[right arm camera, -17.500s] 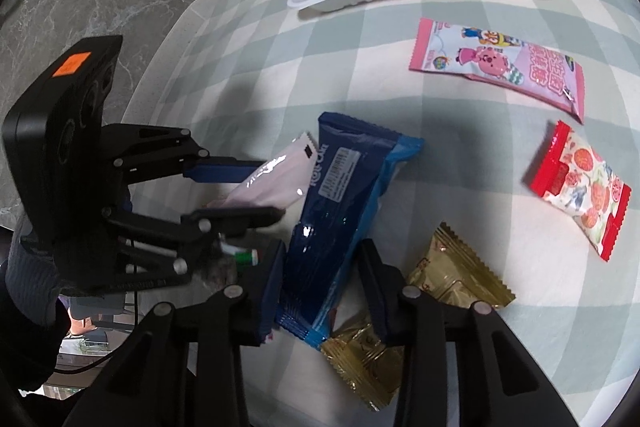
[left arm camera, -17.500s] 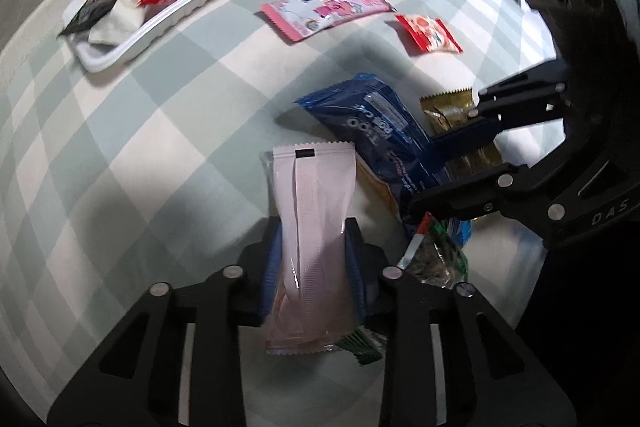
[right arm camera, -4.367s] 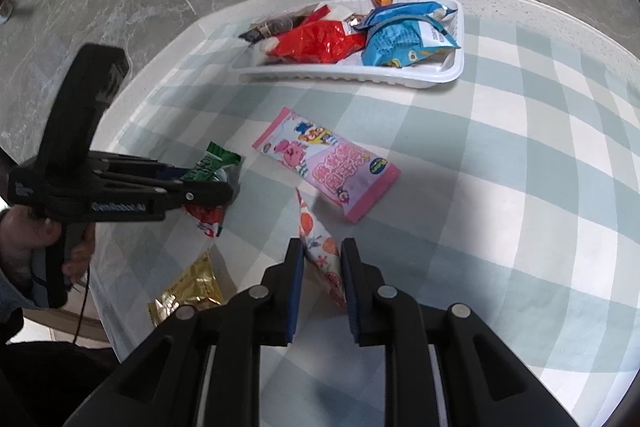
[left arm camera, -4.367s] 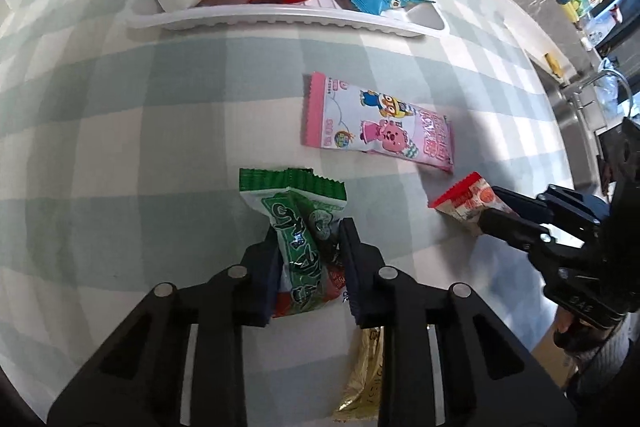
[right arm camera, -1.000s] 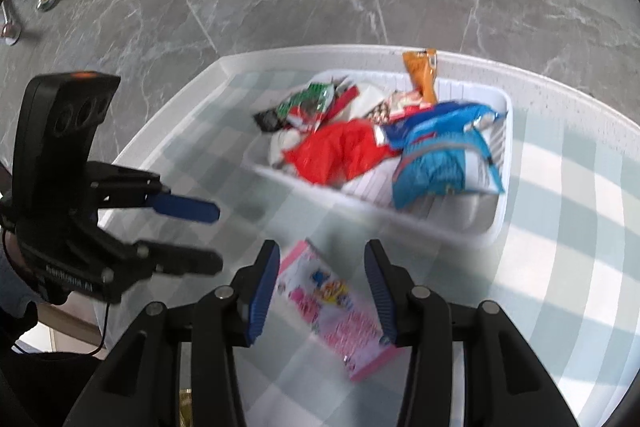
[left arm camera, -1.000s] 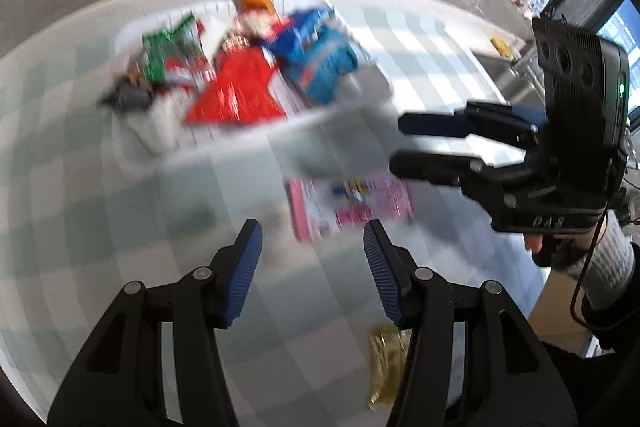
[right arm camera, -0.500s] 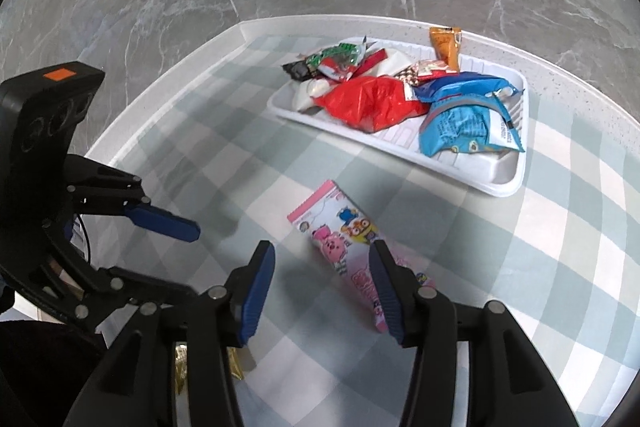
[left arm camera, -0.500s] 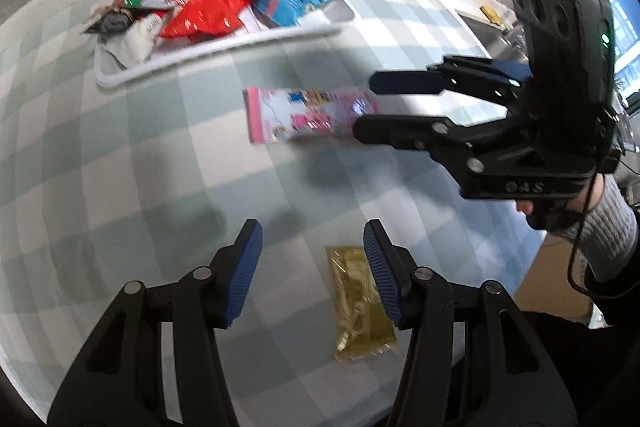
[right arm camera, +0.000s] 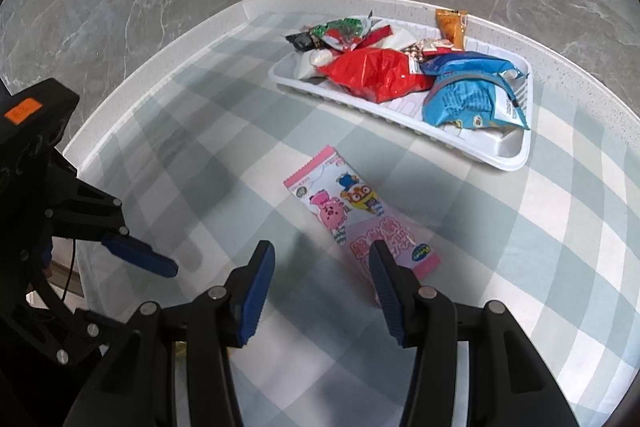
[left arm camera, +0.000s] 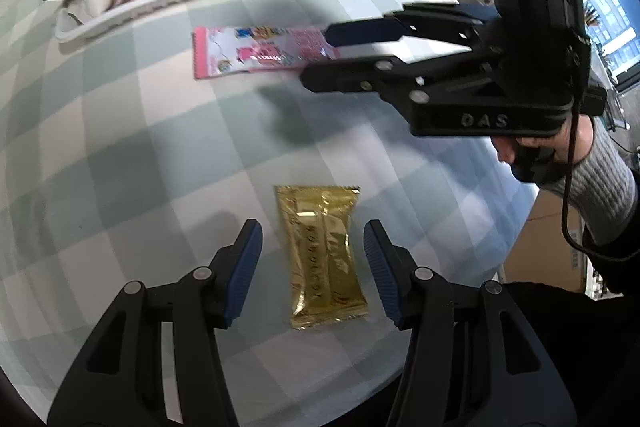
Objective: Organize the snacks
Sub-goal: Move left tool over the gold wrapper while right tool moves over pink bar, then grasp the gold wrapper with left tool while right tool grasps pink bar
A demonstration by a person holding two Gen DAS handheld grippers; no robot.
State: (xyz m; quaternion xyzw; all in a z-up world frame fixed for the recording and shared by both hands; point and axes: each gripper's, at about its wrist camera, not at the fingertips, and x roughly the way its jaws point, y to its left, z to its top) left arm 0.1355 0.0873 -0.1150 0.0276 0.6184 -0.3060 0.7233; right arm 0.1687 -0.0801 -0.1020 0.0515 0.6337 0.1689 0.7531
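Observation:
A gold packet (left arm camera: 324, 255) lies flat on the checked tablecloth near the table's front edge. My left gripper (left arm camera: 312, 231) hovers over it, open, a finger on either side and neither touching it. A pink cartoon packet (right arm camera: 352, 219) lies in the middle of the cloth. My right gripper (right arm camera: 320, 251) is open just above its near end, with nothing gripped. In the left wrist view the right gripper (left arm camera: 316, 59) covers the end of the pink packet (left arm camera: 256, 53). The white tray (right arm camera: 516, 163) at the back holds a red bag (right arm camera: 372, 75), blue bags (right arm camera: 472, 103) and several smaller packets.
The round table's rim (right arm camera: 168, 67) curves close behind the tray, with marble floor beyond. A hand in a grey sleeve (left arm camera: 600, 187) holds the right gripper. A cardboard box (left arm camera: 552, 239) stands off the table's right side. One left finger (right arm camera: 140, 261) shows in the right wrist view.
My left gripper has swung away from the tray and come down over the gold packet. My right gripper has drawn back and lowered toward the pink packet. Both stay empty.

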